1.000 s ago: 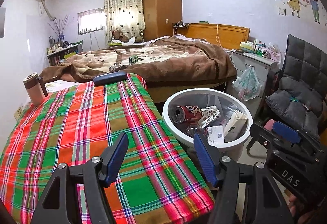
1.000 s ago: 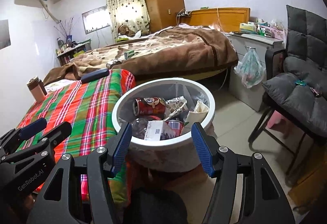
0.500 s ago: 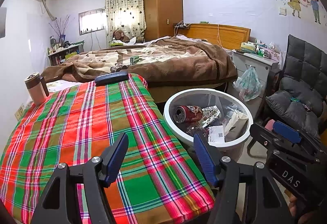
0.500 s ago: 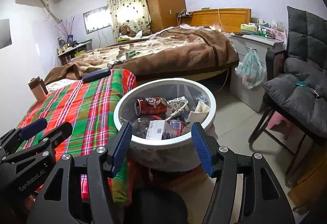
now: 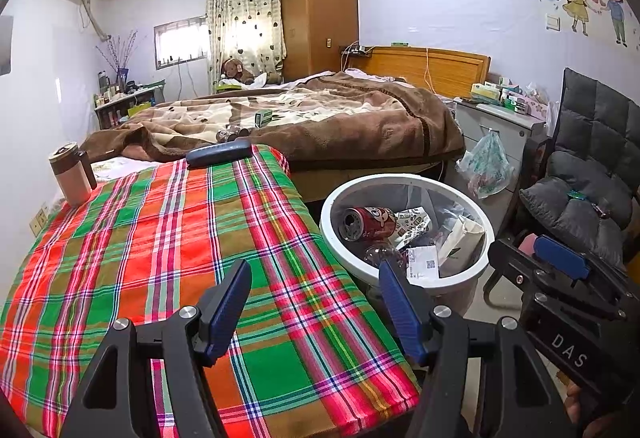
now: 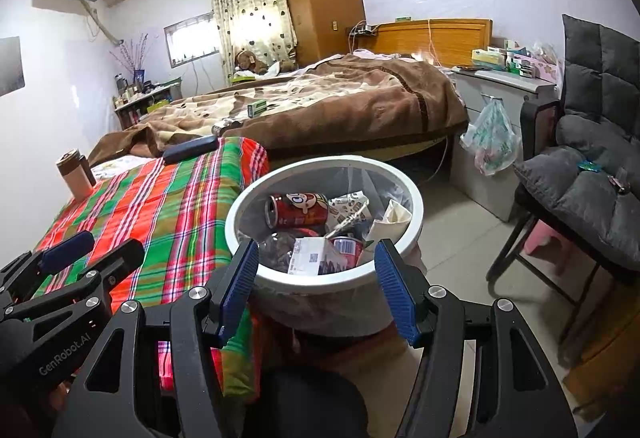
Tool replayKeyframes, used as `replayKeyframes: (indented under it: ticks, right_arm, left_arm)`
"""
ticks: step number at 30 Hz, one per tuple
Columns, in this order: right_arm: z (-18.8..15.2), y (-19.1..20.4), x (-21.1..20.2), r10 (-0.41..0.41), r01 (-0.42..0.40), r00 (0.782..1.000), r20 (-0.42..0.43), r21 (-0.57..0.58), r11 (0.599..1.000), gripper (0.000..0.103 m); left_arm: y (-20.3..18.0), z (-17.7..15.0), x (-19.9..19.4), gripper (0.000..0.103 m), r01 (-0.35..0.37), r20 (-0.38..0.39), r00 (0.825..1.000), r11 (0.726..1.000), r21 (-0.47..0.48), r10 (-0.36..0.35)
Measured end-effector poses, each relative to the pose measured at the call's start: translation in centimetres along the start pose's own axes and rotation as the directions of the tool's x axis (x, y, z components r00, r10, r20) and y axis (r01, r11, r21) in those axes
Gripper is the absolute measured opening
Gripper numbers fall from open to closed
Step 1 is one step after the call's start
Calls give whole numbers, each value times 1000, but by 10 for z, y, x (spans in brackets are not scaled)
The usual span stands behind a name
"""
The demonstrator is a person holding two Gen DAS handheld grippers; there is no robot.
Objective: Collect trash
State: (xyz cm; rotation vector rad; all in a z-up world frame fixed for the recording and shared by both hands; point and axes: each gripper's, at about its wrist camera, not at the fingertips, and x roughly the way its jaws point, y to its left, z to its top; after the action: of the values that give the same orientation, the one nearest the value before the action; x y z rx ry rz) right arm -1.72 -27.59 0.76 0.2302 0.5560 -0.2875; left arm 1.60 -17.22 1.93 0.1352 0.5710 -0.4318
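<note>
A white round trash bin (image 6: 416,206) stands on the floor beside the table with the red and green plaid cloth (image 5: 160,238). It holds a red can (image 6: 298,210), crumpled papers and a white box (image 6: 314,258). It also shows in the left wrist view (image 5: 336,238). My right gripper (image 6: 316,270) is open and empty, just above the bin's near rim. My left gripper (image 5: 314,294) is open and empty over the table's near right corner.
A dark glasses case (image 5: 218,154) and a brown tumbler (image 5: 72,174) stand at the table's far side. A bed with a brown blanket (image 5: 320,118) lies behind. A grey chair (image 6: 592,174) and a cabinet with a hanging plastic bag (image 6: 490,138) stand at the right.
Both grippers have stayed open and empty. The views have shifted only slightly; the bin sits a touch further right in the right wrist view.
</note>
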Motion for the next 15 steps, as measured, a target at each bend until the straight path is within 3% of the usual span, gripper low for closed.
replayKeyframes:
  ticks: [15]
  right_arm:
    - [1, 2, -1, 2, -2, 1000, -3, -4, 1000, 62]
  left_arm:
    - [0, 2, -2, 66, -2, -1, 1000, 1000, 0, 2]
